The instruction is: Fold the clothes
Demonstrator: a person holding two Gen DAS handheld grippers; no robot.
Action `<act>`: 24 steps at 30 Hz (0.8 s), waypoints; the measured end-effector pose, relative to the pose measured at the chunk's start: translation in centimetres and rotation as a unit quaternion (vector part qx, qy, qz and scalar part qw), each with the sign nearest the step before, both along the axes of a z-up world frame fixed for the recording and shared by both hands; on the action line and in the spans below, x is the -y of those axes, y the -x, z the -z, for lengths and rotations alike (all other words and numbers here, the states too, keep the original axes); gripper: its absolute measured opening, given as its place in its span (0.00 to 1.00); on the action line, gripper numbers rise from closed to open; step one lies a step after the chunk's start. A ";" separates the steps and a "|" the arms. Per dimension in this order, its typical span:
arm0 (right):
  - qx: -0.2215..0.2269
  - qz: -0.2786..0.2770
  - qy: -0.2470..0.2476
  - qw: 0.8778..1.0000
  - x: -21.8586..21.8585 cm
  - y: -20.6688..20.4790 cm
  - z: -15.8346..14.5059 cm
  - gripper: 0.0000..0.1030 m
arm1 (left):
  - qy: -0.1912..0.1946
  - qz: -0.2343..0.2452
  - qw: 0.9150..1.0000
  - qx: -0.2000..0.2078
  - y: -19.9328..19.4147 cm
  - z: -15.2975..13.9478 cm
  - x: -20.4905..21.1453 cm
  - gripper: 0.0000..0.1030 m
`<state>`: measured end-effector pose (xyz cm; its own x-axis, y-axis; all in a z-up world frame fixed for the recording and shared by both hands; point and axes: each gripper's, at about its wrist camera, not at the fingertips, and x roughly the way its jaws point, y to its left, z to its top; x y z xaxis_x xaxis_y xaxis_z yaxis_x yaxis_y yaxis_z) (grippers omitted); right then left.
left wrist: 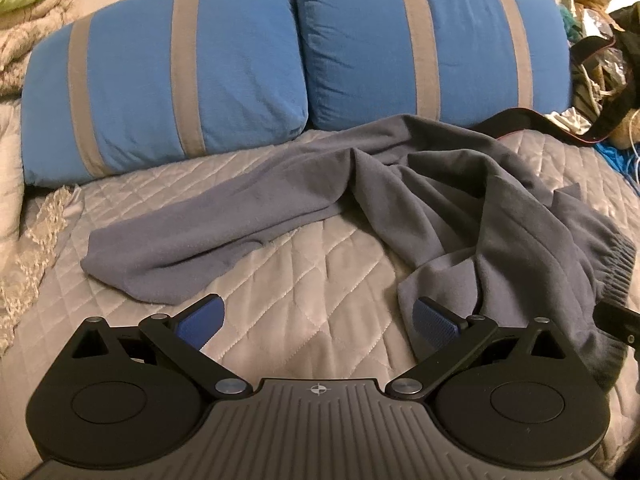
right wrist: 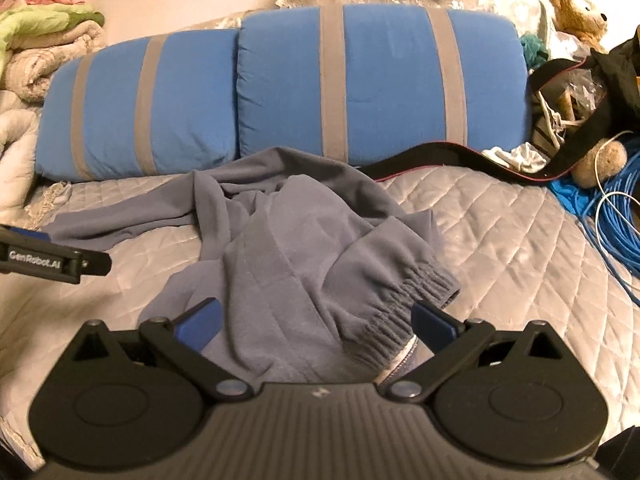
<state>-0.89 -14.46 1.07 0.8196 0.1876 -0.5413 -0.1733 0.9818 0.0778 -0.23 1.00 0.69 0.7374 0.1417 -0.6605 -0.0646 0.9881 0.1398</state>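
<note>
Grey-blue sweatpants point(left wrist: 460, 208) lie crumpled on the quilted bed cover point(left wrist: 312, 280). One leg stretches left point(left wrist: 180, 248); the rest is bunched to the right. In the right wrist view the sweatpants point(right wrist: 296, 248) lie under the gripper, the elastic waistband point(right wrist: 400, 304) nearest. My left gripper point(left wrist: 318, 320) is open and empty above bare quilt, its right finger over the cloth's edge. My right gripper point(right wrist: 316, 324) is open and empty, straddling the waistband area. The left gripper shows at the left edge of the right wrist view point(right wrist: 52, 260).
Two blue pillows with grey stripes point(left wrist: 280, 60) lie behind the pants. A black strap point(right wrist: 460, 164), a teddy bear point(right wrist: 576, 12), shoes and blue cables point(right wrist: 616, 220) crowd the right side. Folded blankets point(right wrist: 48, 48) are stacked at the far left.
</note>
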 end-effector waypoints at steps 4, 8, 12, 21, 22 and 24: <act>-0.001 -0.005 -0.013 1.000 0.5 0.1 0.0 1.00 | -0.003 0.008 1.000 0.001 0.0 -0.2 0.4 0.99; -0.002 0.006 -0.020 1.000 0.8 0.1 0.0 1.00 | -0.005 0.011 1.000 -0.002 -0.1 -0.2 0.4 0.99; -0.004 0.017 -0.019 1.000 1.1 0.0 0.0 1.00 | -0.005 0.012 1.000 -0.006 -0.1 -0.2 0.4 0.99; -0.034 0.084 -0.066 0.994 3.8 -1.2 0.4 1.00 | -0.031 0.192 0.981 -0.015 2.6 0.5 4.4 0.99; -0.034 0.087 -0.068 0.993 3.9 -1.2 0.4 1.00 | -0.057 0.232 0.971 -0.004 3.5 0.6 5.5 0.99; -0.035 0.091 -0.076 0.992 4.2 -1.3 0.3 1.00 | -0.119 0.302 0.945 0.027 5.6 1.2 7.4 0.99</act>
<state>0.39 -18.70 0.74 0.8091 0.1234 -0.5745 0.0166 0.9725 0.2323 -5.85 -6.40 -0.53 0.7628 -0.1757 -0.6223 0.4880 0.7878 0.3758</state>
